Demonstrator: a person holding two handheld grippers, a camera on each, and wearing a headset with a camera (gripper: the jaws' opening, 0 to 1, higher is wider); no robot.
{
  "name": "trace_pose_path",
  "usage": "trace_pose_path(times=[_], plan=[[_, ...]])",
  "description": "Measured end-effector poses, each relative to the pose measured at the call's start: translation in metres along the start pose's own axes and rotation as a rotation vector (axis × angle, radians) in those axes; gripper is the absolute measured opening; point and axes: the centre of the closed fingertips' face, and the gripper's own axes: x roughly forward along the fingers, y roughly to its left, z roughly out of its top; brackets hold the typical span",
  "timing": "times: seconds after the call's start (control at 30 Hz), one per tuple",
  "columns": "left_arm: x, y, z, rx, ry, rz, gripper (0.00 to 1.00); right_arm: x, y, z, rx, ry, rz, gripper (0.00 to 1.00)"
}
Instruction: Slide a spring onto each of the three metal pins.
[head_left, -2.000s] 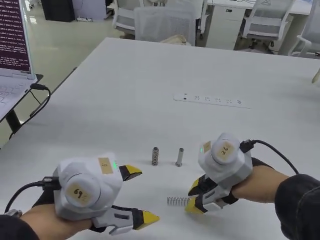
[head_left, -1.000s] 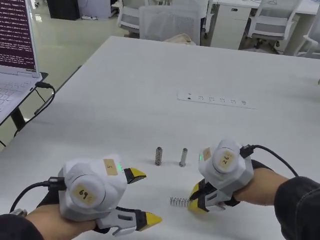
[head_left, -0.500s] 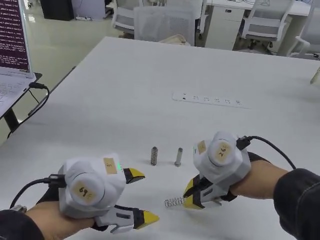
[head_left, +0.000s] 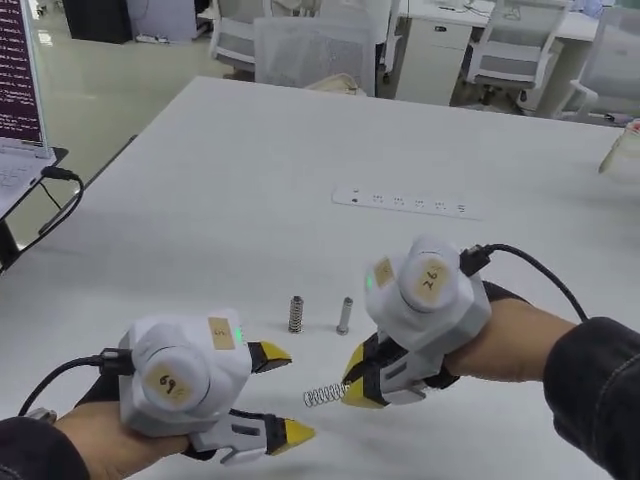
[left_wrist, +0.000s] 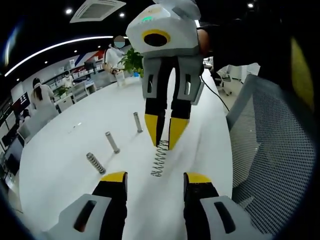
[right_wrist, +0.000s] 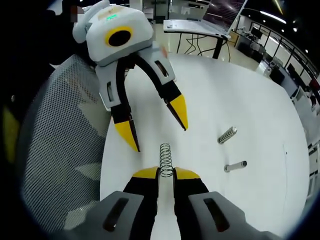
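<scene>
So here's what we're looking at: the right gripper (head_left: 350, 385) sits low over the white table (head_left: 230, 170). Its hand comes in from the right, with the wrist angled so the yellow tips point down and to the left. Its jaws are pinched nearly together on one end of a loose spring (head_left: 322, 395). The rest of the spring sticks out past the tips, slanting toward the left gripper (head_left: 287, 393). We can't tell if the free end touches the table.

The left gripper is parked near the table's front edge, held from the lower left and pointing right toward the other one. Its jaws are spread wide with nothing between them. The two grippers face each other, tips near but apart.

Just behind them stand the pins. In the left gripper view we count three upright in a row: the sprung pin (left_wrist: 95, 163) with a coil already on it, a bare middle pin (left_wrist: 112, 142), and a bare third pin (left_wrist: 137, 122) nearest the right gripper. A power strip (head_left: 405, 203) lies farther back on the table.
</scene>
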Motion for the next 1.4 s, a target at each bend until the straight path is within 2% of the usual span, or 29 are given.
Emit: trace_pose_path(times=[0.17, 0.63, 0.8, 1.2, 1.4], plan=[[0.001, 0.000, 0.000, 0.025, -0.001, -0.004, 0.26, -0.003, 0.004, 0.007, -0.013, -0.001, 0.005, 0.08], [0.002, -0.004, 0.002, 0.074, -0.012, -0.014, 0.04, -0.006, 0.009, 0.016, -0.028, 0.003, 0.015, 0.08], [0.002, -0.004, 0.003, 0.070, -0.012, -0.012, 0.03, -0.009, 0.009, 0.020, -0.033, -0.001, 0.013, 0.08], [0.001, -0.004, 0.010, 0.055, -0.044, -0.015, 0.02, -0.017, 0.014, 0.047, -0.056, -0.068, 0.012, 0.08], [0.000, -0.005, 0.007, 0.036, -0.046, -0.022, 0.02, -0.014, 0.015, 0.046, -0.064, -0.062, 0.017, 0.08]])
